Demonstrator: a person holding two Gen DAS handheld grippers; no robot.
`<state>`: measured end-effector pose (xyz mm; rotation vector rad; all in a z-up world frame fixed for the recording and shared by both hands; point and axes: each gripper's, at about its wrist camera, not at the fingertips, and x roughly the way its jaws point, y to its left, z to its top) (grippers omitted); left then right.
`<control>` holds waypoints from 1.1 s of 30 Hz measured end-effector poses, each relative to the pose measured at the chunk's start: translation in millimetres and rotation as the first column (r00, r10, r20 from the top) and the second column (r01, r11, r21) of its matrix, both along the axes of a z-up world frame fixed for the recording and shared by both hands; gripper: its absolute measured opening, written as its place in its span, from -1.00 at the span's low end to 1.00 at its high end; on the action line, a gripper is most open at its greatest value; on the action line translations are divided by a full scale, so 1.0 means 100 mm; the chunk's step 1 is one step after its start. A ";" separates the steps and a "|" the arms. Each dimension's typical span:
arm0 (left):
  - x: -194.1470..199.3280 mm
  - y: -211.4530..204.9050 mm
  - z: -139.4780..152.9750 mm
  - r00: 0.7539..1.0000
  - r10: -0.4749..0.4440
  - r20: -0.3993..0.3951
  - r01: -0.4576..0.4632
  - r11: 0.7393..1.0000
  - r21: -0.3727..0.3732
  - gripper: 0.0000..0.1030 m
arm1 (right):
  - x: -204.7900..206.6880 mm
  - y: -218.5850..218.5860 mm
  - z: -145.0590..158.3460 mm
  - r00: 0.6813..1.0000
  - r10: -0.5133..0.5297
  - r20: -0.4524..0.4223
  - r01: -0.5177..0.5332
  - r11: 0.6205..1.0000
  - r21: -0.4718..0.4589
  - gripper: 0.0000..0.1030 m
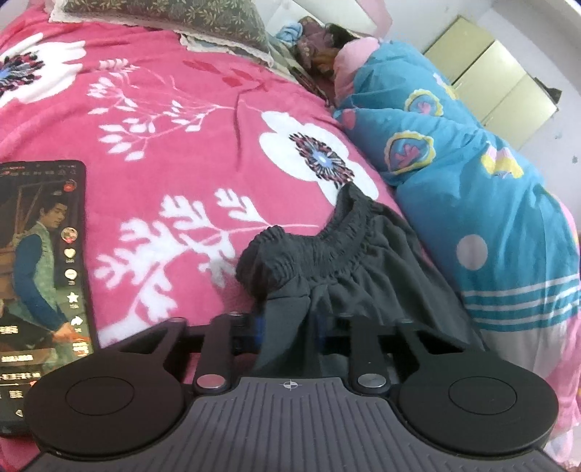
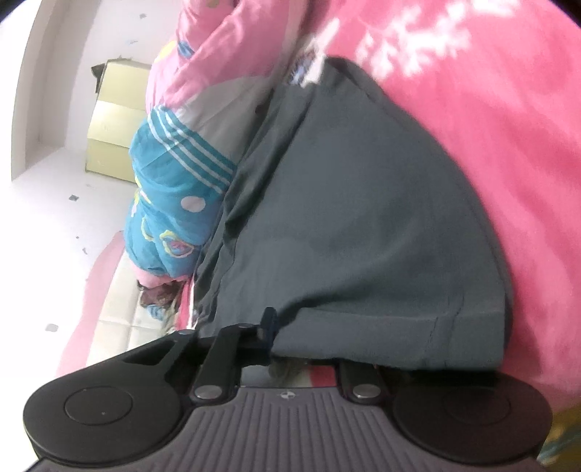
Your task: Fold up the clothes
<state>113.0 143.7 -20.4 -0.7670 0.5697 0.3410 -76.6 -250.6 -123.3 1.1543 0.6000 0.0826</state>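
Note:
Dark grey shorts (image 1: 363, 261) with a gathered elastic waistband lie on a pink flowered blanket (image 1: 163, 145). In the left wrist view my left gripper (image 1: 290, 308) is shut on the cloth just below the waistband. One finger shows and the fabric drapes over the other. In the right wrist view the same shorts (image 2: 345, 218) spread out ahead, hem edge nearest. My right gripper (image 2: 287, 337) is shut on that hem edge. Its left finger (image 2: 268, 323) shows and the cloth hides the other.
A phone (image 1: 40, 283) with a lit screen lies on the blanket at the left. A bunched blue and pink quilt (image 1: 454, 163) runs along the far side of the shorts. Pillows (image 1: 181, 18) sit at the head of the bed. A pale yellow cabinet (image 1: 490, 72) stands beyond.

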 end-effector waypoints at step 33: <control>-1.93 -0.33 0.41 0.968 -0.228 0.105 0.206 0.960 0.187 -0.91 | -1.61 -0.39 0.84 0.987 0.000 0.161 0.030 0.982 -0.186 -0.96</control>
